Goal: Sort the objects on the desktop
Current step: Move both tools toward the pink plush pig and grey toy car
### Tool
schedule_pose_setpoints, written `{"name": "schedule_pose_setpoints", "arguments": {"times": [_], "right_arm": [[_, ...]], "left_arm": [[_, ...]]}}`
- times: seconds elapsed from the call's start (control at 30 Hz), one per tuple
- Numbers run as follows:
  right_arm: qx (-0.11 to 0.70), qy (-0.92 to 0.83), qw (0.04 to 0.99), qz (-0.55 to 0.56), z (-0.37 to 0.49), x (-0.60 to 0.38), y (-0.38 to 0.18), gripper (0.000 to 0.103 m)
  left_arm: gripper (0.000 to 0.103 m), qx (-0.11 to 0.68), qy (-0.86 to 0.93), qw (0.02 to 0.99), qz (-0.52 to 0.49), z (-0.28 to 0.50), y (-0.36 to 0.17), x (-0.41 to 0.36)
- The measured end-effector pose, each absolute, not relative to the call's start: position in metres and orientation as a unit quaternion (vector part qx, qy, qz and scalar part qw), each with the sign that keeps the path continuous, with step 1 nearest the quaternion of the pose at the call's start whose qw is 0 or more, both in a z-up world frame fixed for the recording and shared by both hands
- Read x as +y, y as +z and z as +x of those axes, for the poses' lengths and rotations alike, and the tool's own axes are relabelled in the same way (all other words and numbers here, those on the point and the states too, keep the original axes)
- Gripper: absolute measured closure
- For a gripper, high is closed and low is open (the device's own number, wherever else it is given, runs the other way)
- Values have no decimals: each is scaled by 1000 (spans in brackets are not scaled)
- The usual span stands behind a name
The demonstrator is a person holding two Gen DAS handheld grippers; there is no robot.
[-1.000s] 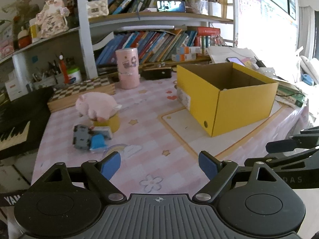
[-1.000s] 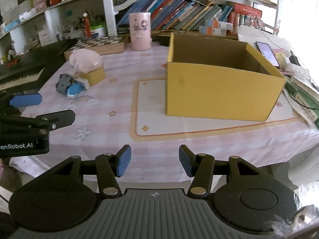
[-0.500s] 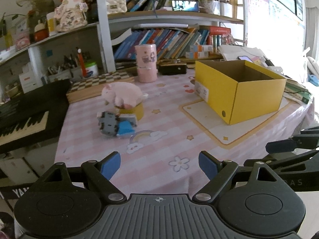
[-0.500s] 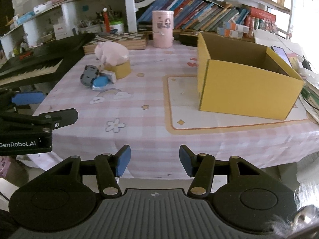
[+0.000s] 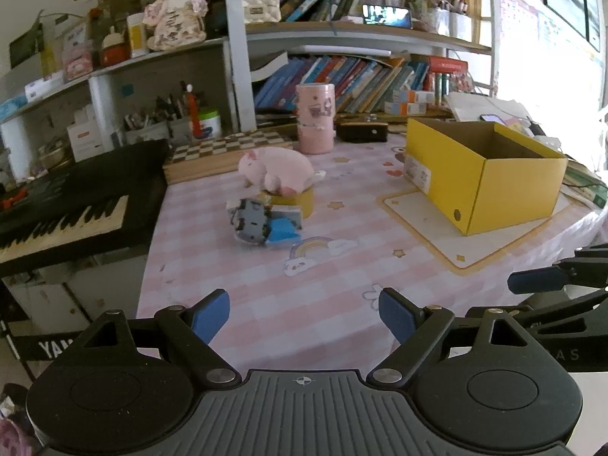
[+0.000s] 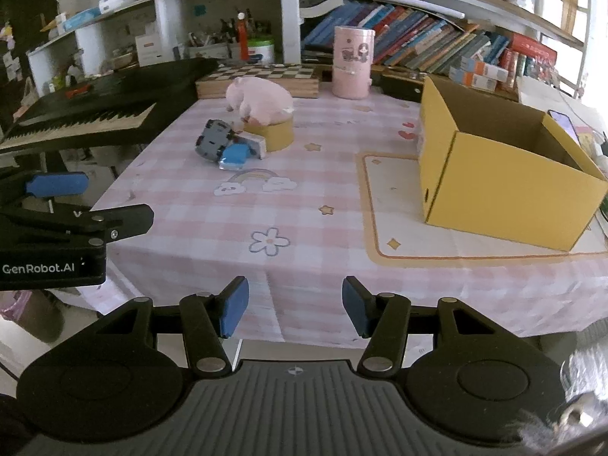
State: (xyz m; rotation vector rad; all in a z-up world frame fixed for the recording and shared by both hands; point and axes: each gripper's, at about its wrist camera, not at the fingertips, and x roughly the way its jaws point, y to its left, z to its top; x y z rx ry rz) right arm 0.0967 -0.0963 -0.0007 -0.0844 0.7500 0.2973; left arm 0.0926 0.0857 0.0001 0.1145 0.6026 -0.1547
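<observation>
Both grippers hang short of the near edge of the worktop [image 6: 304, 205], which wears a pink checked cloth printed with stars and flowers. The left gripper [image 5: 304, 317] has its blue-padded jaws spread wide with nothing between them. The right gripper [image 6: 294, 306] stands partly open and is empty too.

Far back on the left of the cloth a pink plush pig [image 5: 275, 169] lies on top of a squat yellow round tin [image 5: 294, 199]. Touching the tin's near side are a grey toy car [image 5: 249, 220] and a small blue-and-white pack [image 5: 283, 228].

An open yellow cardboard box [image 6: 505, 174] stands on a cream mat at the right, well apart from that cluster.
</observation>
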Motion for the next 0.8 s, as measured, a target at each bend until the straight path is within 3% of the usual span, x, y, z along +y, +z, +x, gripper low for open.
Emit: {"name": "schedule_pose_setpoints", "arguments": {"times": [0.8], "right_arm": [[360, 166, 916, -64, 110, -56, 3, 50]], "left_arm": [[14, 292, -58, 954, 46, 96, 0, 120]]}}
